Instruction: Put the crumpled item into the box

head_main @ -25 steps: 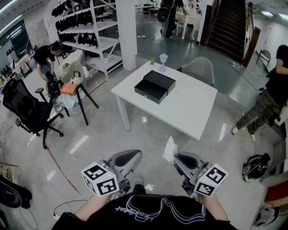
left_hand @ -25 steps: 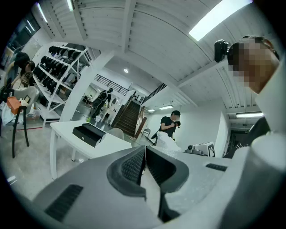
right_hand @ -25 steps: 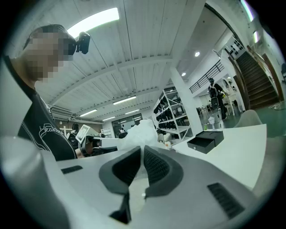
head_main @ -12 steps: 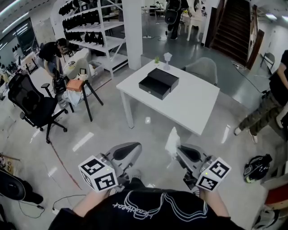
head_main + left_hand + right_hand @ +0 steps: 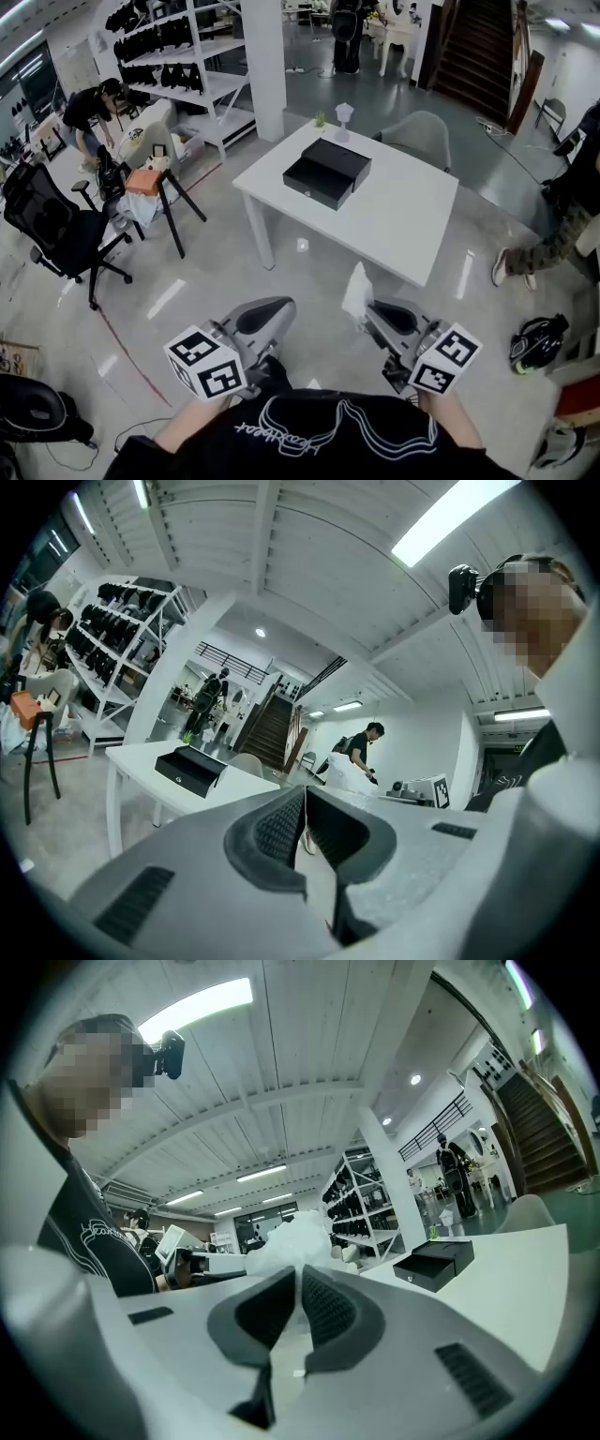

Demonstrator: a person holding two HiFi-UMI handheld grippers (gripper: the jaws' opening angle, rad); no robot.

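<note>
Right gripper (image 5: 369, 317) level, crumpled item (image 5: 356, 292) between jaws

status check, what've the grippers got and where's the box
Left gripper shut, empty. Right gripper shut on crumpled paper. Box on the table ahead, some way off. Only bare floor between.

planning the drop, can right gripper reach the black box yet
Probably not: right gripper, shut on crumpled white paper, is short of the black box on the white table; way looks free.
</note>
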